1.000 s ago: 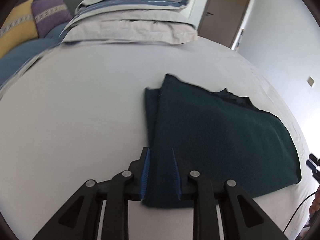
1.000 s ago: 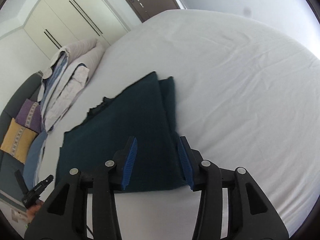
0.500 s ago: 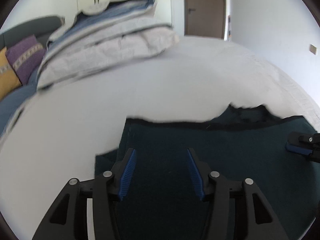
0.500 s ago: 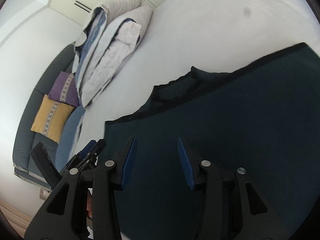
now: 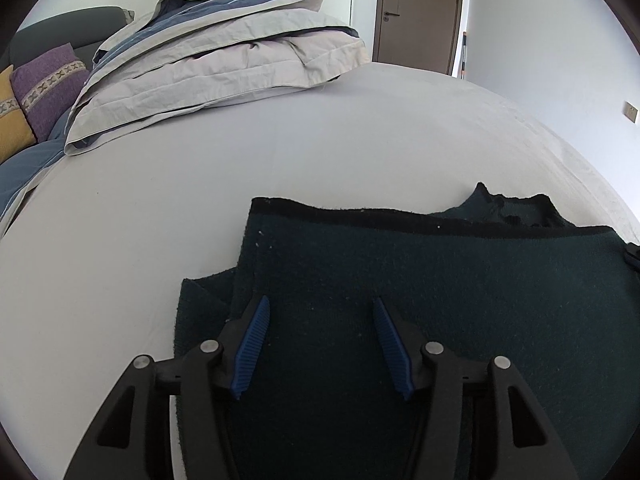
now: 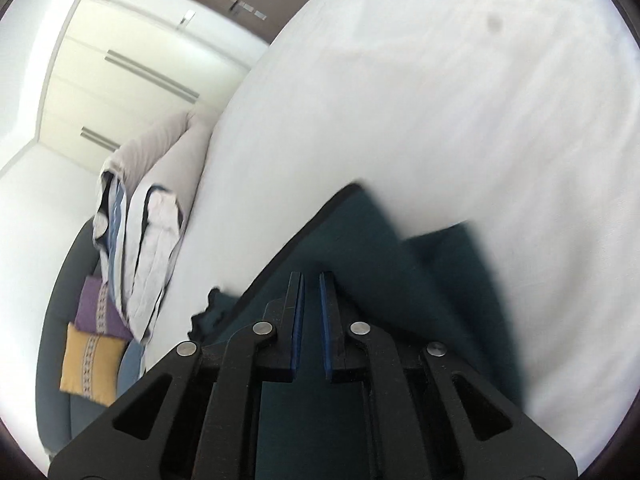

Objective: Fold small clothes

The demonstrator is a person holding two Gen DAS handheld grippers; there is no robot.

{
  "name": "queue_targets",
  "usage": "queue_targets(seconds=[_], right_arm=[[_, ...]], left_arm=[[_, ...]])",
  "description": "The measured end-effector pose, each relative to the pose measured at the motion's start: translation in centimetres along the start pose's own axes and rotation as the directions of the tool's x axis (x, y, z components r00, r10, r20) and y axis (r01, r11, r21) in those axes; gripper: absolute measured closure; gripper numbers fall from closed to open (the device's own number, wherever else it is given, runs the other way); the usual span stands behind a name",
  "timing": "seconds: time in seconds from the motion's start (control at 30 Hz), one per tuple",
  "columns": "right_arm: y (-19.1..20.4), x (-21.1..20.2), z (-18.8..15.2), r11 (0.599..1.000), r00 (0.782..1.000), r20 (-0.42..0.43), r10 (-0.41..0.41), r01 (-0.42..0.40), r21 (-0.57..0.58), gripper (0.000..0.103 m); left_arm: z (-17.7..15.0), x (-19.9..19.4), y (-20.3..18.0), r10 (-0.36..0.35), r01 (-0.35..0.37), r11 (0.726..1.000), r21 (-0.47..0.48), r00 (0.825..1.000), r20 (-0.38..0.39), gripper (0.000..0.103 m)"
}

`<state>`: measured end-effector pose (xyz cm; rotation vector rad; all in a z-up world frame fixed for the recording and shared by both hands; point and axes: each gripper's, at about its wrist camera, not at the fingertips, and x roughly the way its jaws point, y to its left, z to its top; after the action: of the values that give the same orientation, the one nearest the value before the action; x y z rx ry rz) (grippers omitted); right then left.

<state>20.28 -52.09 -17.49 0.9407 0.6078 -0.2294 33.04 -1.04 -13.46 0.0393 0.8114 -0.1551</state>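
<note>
The dark green cloth [image 5: 400, 280] lies flat on the bed [image 5: 200, 160], its long side running left to right. The left tongs [image 5: 320, 344] hang spread wide over it. The right tongs [image 6: 311, 320] are nearly closed; whether they pinch the cloth, I cannot tell.

Bed [image 5: 200, 184] was covered in a plain white sheet, lightly creased; folded grey-and-blue duvet [image 5: 224, 44] was stacked at its far end; grey sofa [image 5: 60, 24] stood just beside the bed, holding a purple cushion [image 5: 48, 80] and a yellow cushion [image 5: 10, 120] side by side; white wardrobe doors [image 6: 132, 76] with long bar handles lined the back wall; brown door [image 5: 418, 12] was shut; pale wall [image 5: 540, 60] carried a small switch plate [image 5: 631, 111]; light was soft, even daylight.
</note>
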Motion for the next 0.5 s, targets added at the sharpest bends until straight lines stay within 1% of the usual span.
queue_targets(seconds=[0.03,0.07,0.1,0.13,0.17,0.2,0.23,0.27,0.3,0.33,0.4,0.43,0.5], right_arm=[[0.9,-0.9,-0.6,1.0,1.0,-0.002,0.0,0.0,-0.031,0.088],[1.9,-1.5,-1.4,0.997,0.999,-0.019,0.032,-0.034,-0.063,0.081],[3.0,-2.1,-2.3,0.993,0.997,-0.042,0.071,-0.074,-0.089,0.077],[4.5,-2.6,-3.7,0.986,0.991,-0.078,0.11,-0.119,-0.119,0.069],[6.3,-2.7,-5.5,0.972,0.98,-0.132,0.152,-0.172,-0.158,0.066],[7.7,-2.8,-7.1,0.957,0.966,-0.18,0.188,-0.221,-0.189,0.065],[9.5,-2.6,-9.4,0.936,0.946,-0.241,0.219,-0.273,-0.224,0.064],[10.7,-2.3,-11.4,0.919,0.928,-0.295,0.229,-0.306,-0.248,0.06],[11.8,-1.8,-13.4,0.902,0.906,-0.354,0.232,-0.336,-0.27,0.06],[12.9,-0.9,-15.9,0.884,0.877,-0.42,0.233,-0.371,-0.284,0.06],[13.7,0.5,-19.1,0.869,0.841,-0.485,0.239,-0.409,-0.28,0.06],[13.6,1.1,-20.5,0.87,0.831,-0.508,0.227,-0.407,-0.278,0.06],[12.4,2.4,-21.6,0.889,0.831,-0.526,0.182,-0.368,-0.274,0.061]], left_arm=[[0.0,0.0,0.0,0.002,-0.002,1.0,0.002,1.0,0.002,0.045],[-0.2,-0.1,-0.1,0.006,-0.006,1.0,0.004,1.0,0.004,0.045],[-0.3,-0.1,-0.2,0.01,-0.01,1.0,0.007,1.0,0.006,0.045],[-0.3,-0.1,-0.3,0.014,-0.014,1.0,0.01,1.0,0.007,0.045],[-0.3,-0.1,-0.4,0.018,-0.018,1.0,0.012,1.0,0.009,0.045],[-0.3,-0.1,-0.4,0.02,-0.02,1.0,0.013,1.0,0.01,0.045],[-0.3,-0.2,-0.5,0.021,-0.021,1.0,0.013,1.0,0.01,0.045],[-0.4,-0.2,-0.5,0.021,-0.021,1.0,0.013,1.0,0.011,0.045],[-0.4,-0.3,-0.6,0.021,-0.021,1.0,0.013,1.0,0.011,0.045],[-0.4,-0.3,-0.6,0.021,-0.022,1.0,0.013,1.0,0.011,0.045],[-0.5,-0.3,-0.6,0.022,-0.022,1.0,0.013,1.0,0.013,0.045],[-0.5,-0.3,-0.6,0.021,-0.021,1.0,0.011,1.0,0.014,0.045],[-0.5,-0.3,-0.6,0.02,-0.02,1.0,0.01,1.0,0.015,0.045]])
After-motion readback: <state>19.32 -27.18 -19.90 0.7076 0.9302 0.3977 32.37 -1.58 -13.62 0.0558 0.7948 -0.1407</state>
